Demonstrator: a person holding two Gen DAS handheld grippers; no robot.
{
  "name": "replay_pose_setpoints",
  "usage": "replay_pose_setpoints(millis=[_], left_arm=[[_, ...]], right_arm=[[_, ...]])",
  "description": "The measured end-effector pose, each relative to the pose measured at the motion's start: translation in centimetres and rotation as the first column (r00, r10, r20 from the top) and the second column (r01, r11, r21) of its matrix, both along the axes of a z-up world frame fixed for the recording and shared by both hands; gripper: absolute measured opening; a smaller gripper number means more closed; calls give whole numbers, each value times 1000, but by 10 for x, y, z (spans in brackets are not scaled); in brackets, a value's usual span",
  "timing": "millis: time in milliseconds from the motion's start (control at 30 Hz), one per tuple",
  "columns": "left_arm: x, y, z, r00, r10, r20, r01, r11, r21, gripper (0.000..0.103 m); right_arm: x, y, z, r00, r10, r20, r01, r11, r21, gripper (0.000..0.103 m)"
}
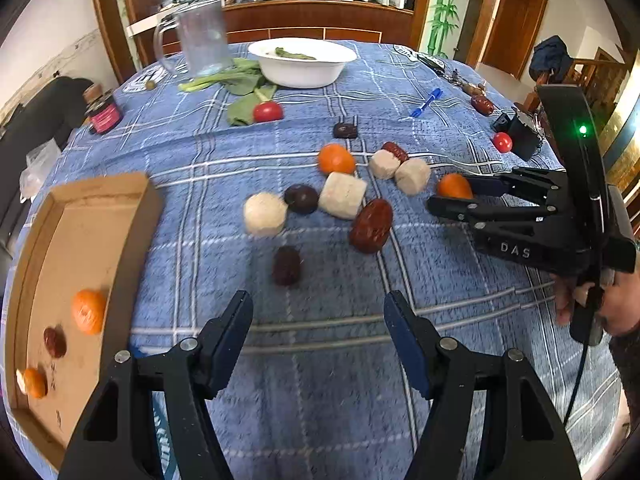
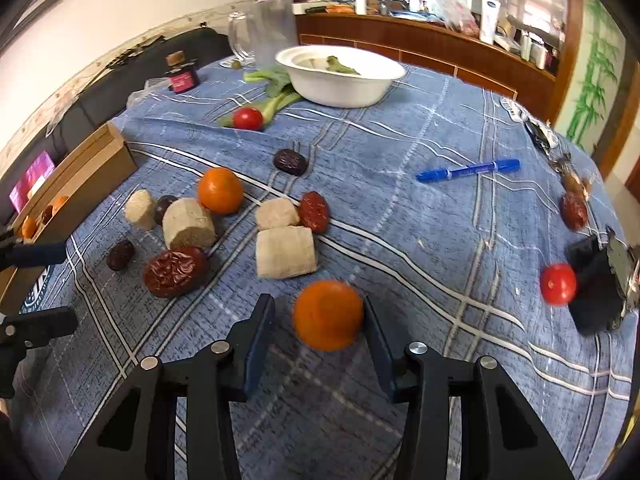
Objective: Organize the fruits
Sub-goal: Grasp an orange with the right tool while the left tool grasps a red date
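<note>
Meanwhile right gripper [image 2: 319, 316] fingers straddle an orange [image 2: 328, 315] beside pale chunks [image 2: 285, 252], left gripper [image 1: 318, 334] gaping.

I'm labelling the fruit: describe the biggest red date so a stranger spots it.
On the blue plaid cloth, find the cluster of pale chunks and oranges. The big red date lies at its near edge, beside a pale chunk: wrinkled, glossy, larger than the other dates.

Cloth [image 2: 400, 208]: blue, white plaid. Oranges [image 2: 328, 314]: orange. Dates [image 2: 176, 270]: dark red. Bowl [image 2: 340, 88]: white. Pen [image 2: 468, 170]: blue. Box [image 1: 80, 240]: tan.
</note>
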State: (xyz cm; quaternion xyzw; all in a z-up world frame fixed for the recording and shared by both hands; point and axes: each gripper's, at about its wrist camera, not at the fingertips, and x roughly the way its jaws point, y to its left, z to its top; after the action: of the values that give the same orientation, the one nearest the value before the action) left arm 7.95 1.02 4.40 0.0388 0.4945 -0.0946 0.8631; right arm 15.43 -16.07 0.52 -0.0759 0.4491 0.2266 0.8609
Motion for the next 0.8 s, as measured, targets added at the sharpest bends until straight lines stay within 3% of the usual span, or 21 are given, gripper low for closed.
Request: replay_pose_setpoints(millis=[33,100,200,400,467,533,800], left_arm=[[4,-3,-2,1000,-2,-5,2,1000,1,67],[12,-8,-5,1000,-7,-20,6,1000,-17,67],[24,-18,-10,999,-17,-32,16,1000,-25,67],[44,-44,-21,997,-60,-56,58,997,-49,67],[50,-47,-29,995,-64,-77,59,996,-68,56],[50,-47,-30,996,-66,-53,61,995,-84,26],[31,-37,-24,992,-103,-67,93,985,-144,25]], right_arm=[[2,-2,2,1000,-24,-1,24,1000,15,34],[4,-7,4,999,-40,-20,41,996,78,34],[3,-1,3,999,-51,-16,52,998,39,34],[-19,-24,11,989,-139,-49,144,984,107,34],[-31,-31,14,986,-157,-55,163,979,123,34],[-42,-36,17,982,-180,-53,185,974,131,34],[-87,-42,21,964,-262,-47,266,955,130,34]])
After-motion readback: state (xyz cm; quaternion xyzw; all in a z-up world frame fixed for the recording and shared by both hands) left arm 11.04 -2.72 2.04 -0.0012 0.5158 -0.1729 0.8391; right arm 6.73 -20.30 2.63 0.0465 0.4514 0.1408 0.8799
